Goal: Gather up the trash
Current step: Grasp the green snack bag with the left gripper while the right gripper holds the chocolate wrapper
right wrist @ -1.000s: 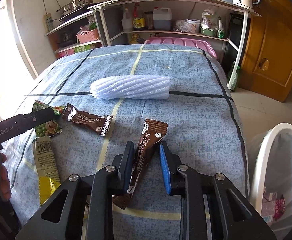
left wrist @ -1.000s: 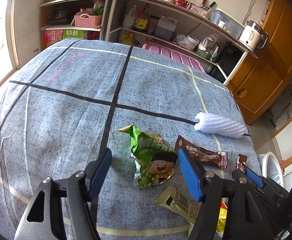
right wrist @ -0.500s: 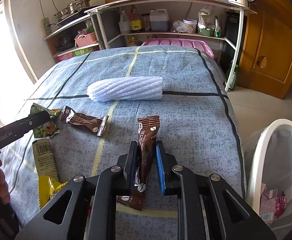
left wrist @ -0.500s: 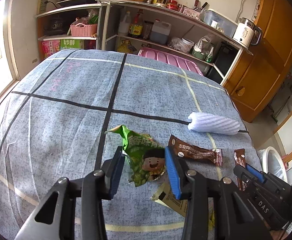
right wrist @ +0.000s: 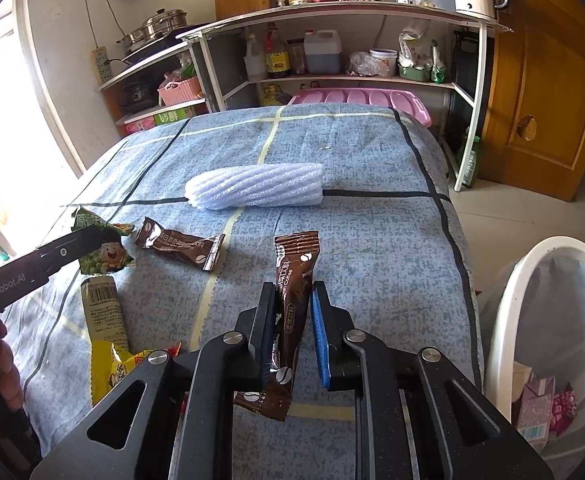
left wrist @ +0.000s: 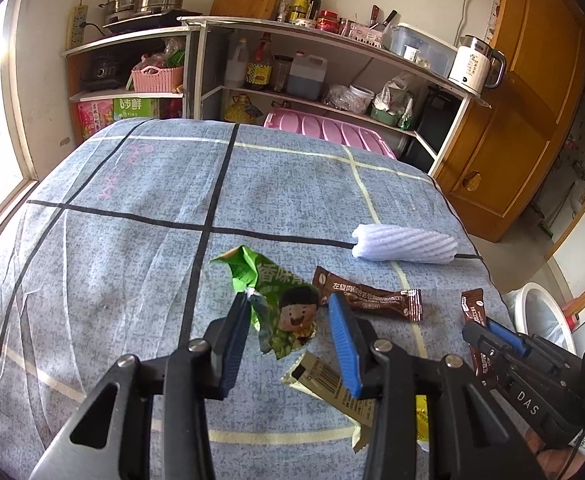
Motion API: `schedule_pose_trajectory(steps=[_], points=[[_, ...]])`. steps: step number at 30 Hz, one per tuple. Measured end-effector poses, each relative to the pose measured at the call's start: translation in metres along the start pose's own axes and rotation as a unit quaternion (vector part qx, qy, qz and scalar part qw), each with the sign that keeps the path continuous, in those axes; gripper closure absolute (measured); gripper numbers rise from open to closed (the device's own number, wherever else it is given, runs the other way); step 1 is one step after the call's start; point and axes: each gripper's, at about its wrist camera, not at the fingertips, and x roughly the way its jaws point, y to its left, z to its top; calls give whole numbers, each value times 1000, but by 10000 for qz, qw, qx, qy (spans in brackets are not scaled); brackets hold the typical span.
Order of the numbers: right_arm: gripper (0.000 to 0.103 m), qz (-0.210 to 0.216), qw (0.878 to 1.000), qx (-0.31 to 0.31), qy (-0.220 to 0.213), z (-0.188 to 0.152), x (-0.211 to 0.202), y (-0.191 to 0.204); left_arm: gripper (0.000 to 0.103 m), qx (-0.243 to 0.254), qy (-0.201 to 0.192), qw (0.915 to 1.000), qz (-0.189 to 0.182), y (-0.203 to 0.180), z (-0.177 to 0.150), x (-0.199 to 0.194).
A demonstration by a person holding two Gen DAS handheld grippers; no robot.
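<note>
My left gripper (left wrist: 288, 308) stands around a crumpled green snack bag (left wrist: 282, 308) on the blue checked bedspread (left wrist: 132, 248); its jaws are still apart and its left finger touches the bag's edge. My right gripper (right wrist: 292, 300) is shut on a brown coffee sachet (right wrist: 294, 280) and holds it upright above the bed. A second brown sachet (left wrist: 368, 298) lies right of the green bag. A yellow and tan wrapper (right wrist: 104, 328) lies near the front edge. A white foam sleeve (right wrist: 256, 191) lies further back.
A white bin (right wrist: 548, 320) lined with clear plastic stands off the bed's right side and holds some packaging. Shelves with bottles and a pink lid (right wrist: 360, 100) stand behind the bed. A wooden door (right wrist: 548, 92) is at the right.
My left gripper has moved forward over the green bag and narrowed around it. My right gripper has shut on the brown sachet and raised it off the bedspread.
</note>
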Motion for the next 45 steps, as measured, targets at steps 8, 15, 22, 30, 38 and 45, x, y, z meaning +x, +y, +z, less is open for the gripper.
schedule_pose_trajectory(steps=[8,15,22,30,38,45], points=[[85,13,10000,20,-24,-3,-3,-1,61,-233,175,9996,-11,8,-1,10],[85,17,10000,4,5,-2,-1,-1,30,-634,289,9976,58,25,0,22],[85,54,10000,-1,54,-3,2,-1,21,-918,313,9952,-100,24,5,31],[85,83,9999,2,61,-3,3,0,37,-1196,391,9917,-257,29,5,40],[85,100,9999,47,26,-4,2,0,52,-1119,354,9929,-210,27,3,36],[85,203,9997,61,-90,-3,-5,-2,52,-924,186,9954,-185,18,5,19]])
